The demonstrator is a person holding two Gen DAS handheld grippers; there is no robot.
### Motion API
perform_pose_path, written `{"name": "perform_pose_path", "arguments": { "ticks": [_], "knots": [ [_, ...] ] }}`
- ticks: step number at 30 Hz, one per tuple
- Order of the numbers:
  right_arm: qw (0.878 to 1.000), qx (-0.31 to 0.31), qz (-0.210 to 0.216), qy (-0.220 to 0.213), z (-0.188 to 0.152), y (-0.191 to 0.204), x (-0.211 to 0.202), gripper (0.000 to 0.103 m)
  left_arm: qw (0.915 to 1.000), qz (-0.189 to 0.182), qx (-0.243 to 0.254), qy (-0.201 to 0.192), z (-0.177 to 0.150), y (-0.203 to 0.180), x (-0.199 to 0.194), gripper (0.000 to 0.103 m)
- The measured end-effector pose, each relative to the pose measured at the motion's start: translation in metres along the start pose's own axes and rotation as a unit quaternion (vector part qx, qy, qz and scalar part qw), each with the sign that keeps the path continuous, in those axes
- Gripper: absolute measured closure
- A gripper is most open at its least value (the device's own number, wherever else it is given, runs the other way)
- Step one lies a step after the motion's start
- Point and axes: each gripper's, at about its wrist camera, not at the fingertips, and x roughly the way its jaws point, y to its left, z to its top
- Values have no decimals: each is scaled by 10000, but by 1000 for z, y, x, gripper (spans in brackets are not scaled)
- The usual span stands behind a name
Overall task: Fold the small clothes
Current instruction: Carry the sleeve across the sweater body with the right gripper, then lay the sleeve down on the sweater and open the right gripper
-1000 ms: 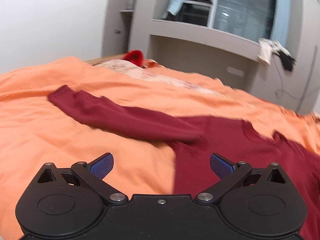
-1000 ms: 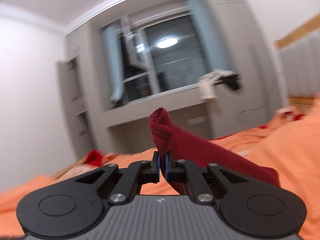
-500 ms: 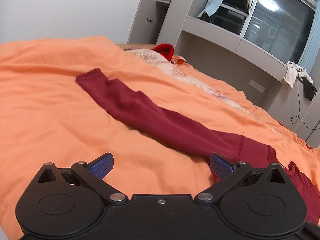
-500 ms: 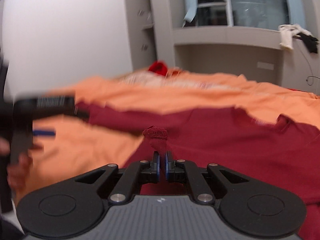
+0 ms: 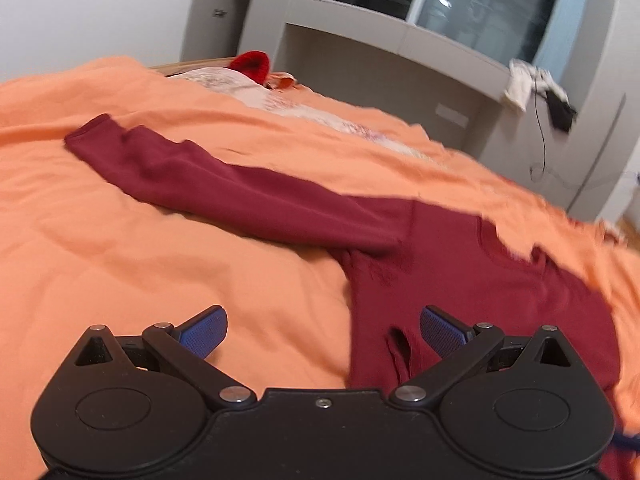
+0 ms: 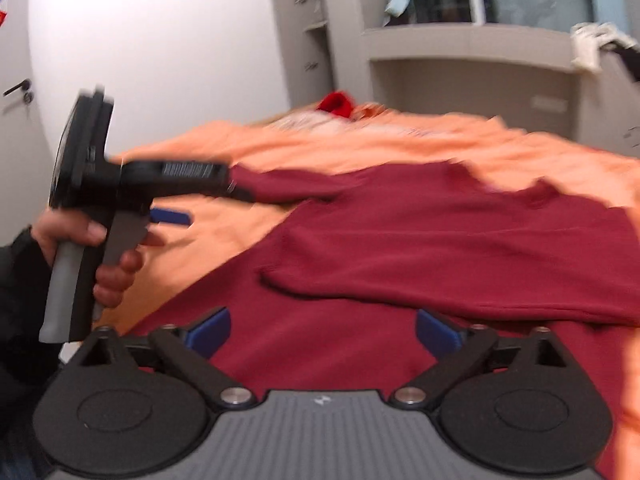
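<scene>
- Right gripper (image 6: 323,330): just opened, jaws now spread wide, nothing between the pads; hovering over the dark red top (image 6: 420,240).
- Left gripper (image 5: 323,330): spread wide, empty, above the top's hem edge.
- Top flat on orange bedspread (image 5: 120,264): one sleeve (image 5: 224,184) stretched toward 10 o'clock, the other folded across the body.
- Left hand (image 6: 96,248) at 9 o'clock in the right wrist view.

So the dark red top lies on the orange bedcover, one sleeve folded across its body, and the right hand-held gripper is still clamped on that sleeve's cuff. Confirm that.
Not quite. The right hand-held gripper is not clamped: its jaws have just opened wide and nothing is between them, as the right wrist view shows. The rest holds: the dark red top lies on the orange bedcover with one sleeve folded across its body.
</scene>
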Motion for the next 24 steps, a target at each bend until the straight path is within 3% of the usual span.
{"name": "perform_pose_path", "arguments": {
  "ticks": [5, 9, 13, 16, 18, 20, 23, 24],
  "knots": [
    [9940, 240, -1002, -379, -20, -51, -41, 1, 9964, 386, 681, 318, -20, -18, 18, 1],
    [9782, 890, -1720, -751, -34, -102, -63, 1, 9939, 619, 821, 397, -27, -19, 26, 0],
    [9677, 1848, -1370, -1031, -37, -157, -70, 2, 9913, 770, 1004, 376, -31, -25, 30, 0],
    [9517, 2573, -1009, -1341, -44, -195, -58, 7, 9893, 849, 1135, 333, -34, -29, 31, 0],
    [9439, 2858, -989, -1323, -47, -213, -46, 24, 9889, 872, 1161, 323, -36, -30, 32, 0],
    [9409, 2954, -1088, -1253, -48, -223, -36, 36, 9891, 863, 1149, 315, -35, -30, 31, 0],
    [9392, 3062, -1016, -1177, -48, -230, -23, 39, 9894, 851, 1131, 318, -35, -29, 32, 0],
    [9386, 3119, -929, -1147, -48, -232, -19, 45, 9894, 852, 1134, 319, -35, -29, 32, 0]
  ]
}}
